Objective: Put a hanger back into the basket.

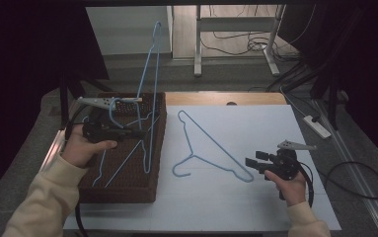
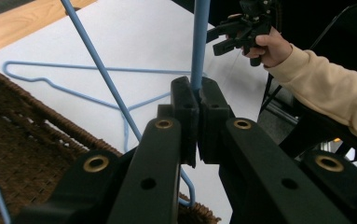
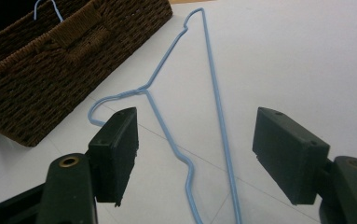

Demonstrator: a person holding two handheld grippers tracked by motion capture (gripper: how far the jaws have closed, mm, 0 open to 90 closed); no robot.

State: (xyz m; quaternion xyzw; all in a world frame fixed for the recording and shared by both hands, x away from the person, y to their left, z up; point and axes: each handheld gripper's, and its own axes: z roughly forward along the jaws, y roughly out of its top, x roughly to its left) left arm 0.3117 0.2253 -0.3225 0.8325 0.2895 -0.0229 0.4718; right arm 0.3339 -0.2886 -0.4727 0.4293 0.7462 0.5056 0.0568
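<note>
While the raised blue hanger (image 1: 147, 74) stands upright over the wicker basket (image 1: 127, 185), the left gripper (image 1: 139, 134) holds its wire tightly between closed jaws. Right of the basket, a second hanger (image 1: 211, 148) lies flat on the white table (image 1: 255, 207), and the right gripper (image 1: 251, 159) hovers beside it with jaws wide apart.

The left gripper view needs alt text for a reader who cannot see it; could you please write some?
The left tool is shut on a blue hanger above a brown wicker basket. Beyond, a second blue hanger lies flat on the white table, and the right tool is held open.
</note>
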